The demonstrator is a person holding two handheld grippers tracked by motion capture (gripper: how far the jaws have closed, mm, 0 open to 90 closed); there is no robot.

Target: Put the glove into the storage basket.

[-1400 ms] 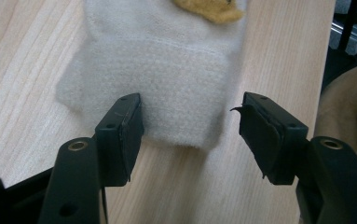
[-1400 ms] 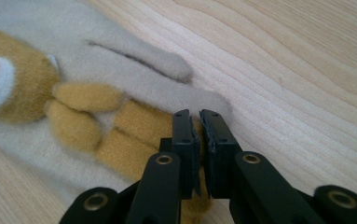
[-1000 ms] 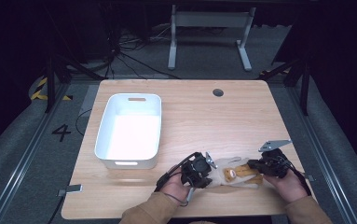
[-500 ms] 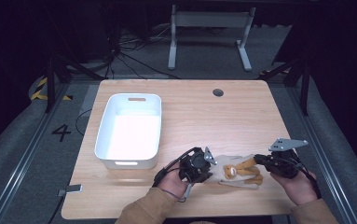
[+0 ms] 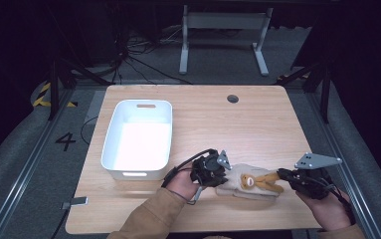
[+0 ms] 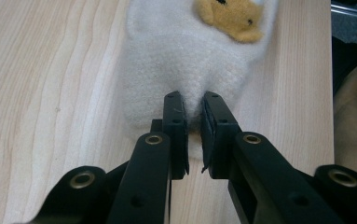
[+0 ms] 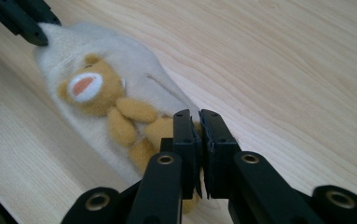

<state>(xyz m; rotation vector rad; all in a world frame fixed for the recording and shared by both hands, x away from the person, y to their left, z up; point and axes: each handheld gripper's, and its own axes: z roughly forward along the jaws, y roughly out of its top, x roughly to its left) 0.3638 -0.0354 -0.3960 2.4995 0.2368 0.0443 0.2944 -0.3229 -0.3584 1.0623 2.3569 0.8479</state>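
Holding a fluffy white sock (image 5: pixel 250 185) by both ends, I am working near the front edge of the desk (image 5: pixel 257 124), a little right of the middle. The sock is lying flat on the wood, its long axis running left to right between my two hands, with a little yellow bear stitched on its upper face.

The left gripper (image 6: pixel 194 122) is pinching the sock's left end: in the left gripper view its fingers (image 6: pixel 175 126) are nearly closed, with a fold of white fabric bunched between them. The right gripper (image 7: pixel 199 140) is doing the same at the other end, its fingers almost together on the edge where the bear's legs are reaching, so the cloth is squeezed thin there. In the high view the left gripper (image 5: pixel 209 169) and the right gripper (image 5: pixel 305 179) are facing each other across the sock, which is stretching lightly between them rather than sagging.

The white bin (image 5: pixel 138 137) is standing well apart to the left, beyond the left gripper and farther back on the desk. I am judging that the sock is meant for it, and the point that matters is direction: the bin is lying off the sock's left end, so the left hand is clearly the nearer one. The sock's long axis is pointing roughly toward the bin's near right corner, so carrying it over would mean travelling left and away from me.
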